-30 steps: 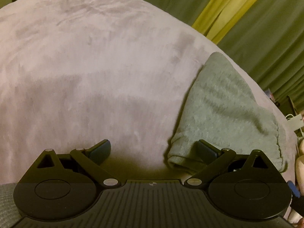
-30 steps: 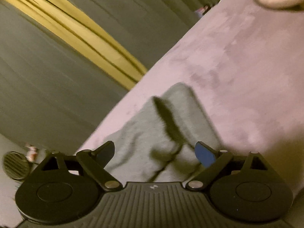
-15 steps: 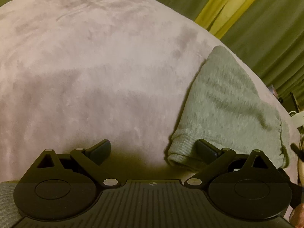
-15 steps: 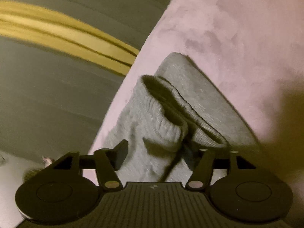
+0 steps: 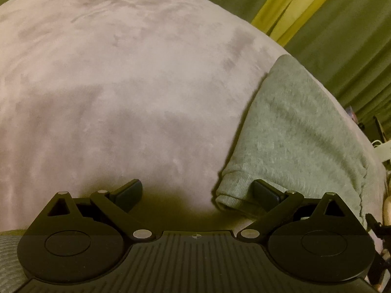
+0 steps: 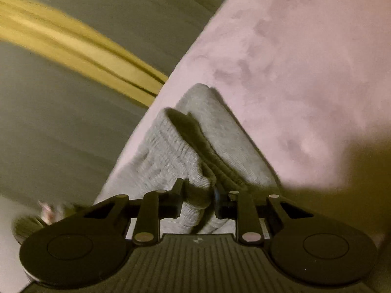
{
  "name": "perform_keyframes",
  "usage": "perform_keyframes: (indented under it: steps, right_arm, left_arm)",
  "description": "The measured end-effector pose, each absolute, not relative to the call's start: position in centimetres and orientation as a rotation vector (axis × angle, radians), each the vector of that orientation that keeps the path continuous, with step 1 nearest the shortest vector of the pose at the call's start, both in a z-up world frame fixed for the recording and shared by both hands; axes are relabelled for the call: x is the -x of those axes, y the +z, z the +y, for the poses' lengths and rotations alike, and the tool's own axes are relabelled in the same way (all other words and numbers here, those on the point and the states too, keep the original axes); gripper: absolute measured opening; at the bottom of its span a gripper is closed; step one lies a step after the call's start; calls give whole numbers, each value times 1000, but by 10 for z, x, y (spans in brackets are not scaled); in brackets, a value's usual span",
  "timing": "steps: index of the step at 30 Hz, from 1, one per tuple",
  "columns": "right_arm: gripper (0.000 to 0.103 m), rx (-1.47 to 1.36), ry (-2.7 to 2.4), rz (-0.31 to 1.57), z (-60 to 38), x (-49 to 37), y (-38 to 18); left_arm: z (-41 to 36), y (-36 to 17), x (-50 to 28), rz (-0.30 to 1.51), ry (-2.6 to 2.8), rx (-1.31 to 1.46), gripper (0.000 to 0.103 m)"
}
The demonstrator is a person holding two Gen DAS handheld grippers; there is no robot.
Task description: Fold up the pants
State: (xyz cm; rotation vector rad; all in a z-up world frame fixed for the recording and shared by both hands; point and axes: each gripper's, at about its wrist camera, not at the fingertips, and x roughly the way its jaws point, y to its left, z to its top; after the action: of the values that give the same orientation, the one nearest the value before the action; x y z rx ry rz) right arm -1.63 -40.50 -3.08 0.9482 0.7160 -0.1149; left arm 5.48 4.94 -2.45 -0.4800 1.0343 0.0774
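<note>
The grey pants lie folded on the pinkish blanket, at the right in the left wrist view. My left gripper is open and empty; its right finger sits on the near folded edge of the pants. In the right wrist view, my right gripper is shut on the ribbed waistband edge of the pants, which rises in a fold between the fingers.
The blanket covers a bed whose edge runs near the pants. Green and yellow curtains hang beyond the bed. Small items sit past the bed's right side.
My right gripper has moved in onto the pants' waistband and closed on it. My left gripper has stayed open and nearly still.
</note>
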Motion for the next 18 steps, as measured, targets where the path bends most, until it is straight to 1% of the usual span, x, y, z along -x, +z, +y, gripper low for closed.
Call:
perform_keyframes:
  steps: [1,5,7,8,9,11,12,13,14,18]
  right_arm:
    - [29,-905,-127,722,-400,14,-25]
    - [46,-811,-160,716,-394,11,0]
    - [77,-838,-135,695,-396,13,4]
    - [81,-849,-126,693,-396,15,2]
    - [85,-852,-122,699,-398,15,-1]
    - [85,-816,-130,782,-398,10,-17]
    - [95,-733,-166,841,-394,7,-28]
    - [99,-677,-185,856,-391,7,-33]
    - [99,-659,-173,851,-389,10,-37]
    - [99,-731,-155,882,-401,4,-33]
  left_arm:
    - [49,-24,-55,1033,78,477,101]
    - [47,-25,-56,1035,87,473,101]
    - [45,-26,-57,1039,89,469,101]
    - [44,-26,-58,1040,90,465,101]
    - [43,-26,-58,1041,90,461,101]
    - [42,-25,-58,1042,91,455,101]
    - [43,-25,-58,1042,89,455,101]
    - [43,-24,-58,1043,91,454,101]
    - [43,-24,-57,1042,90,454,101]
    - [43,-24,-57,1042,83,456,101]
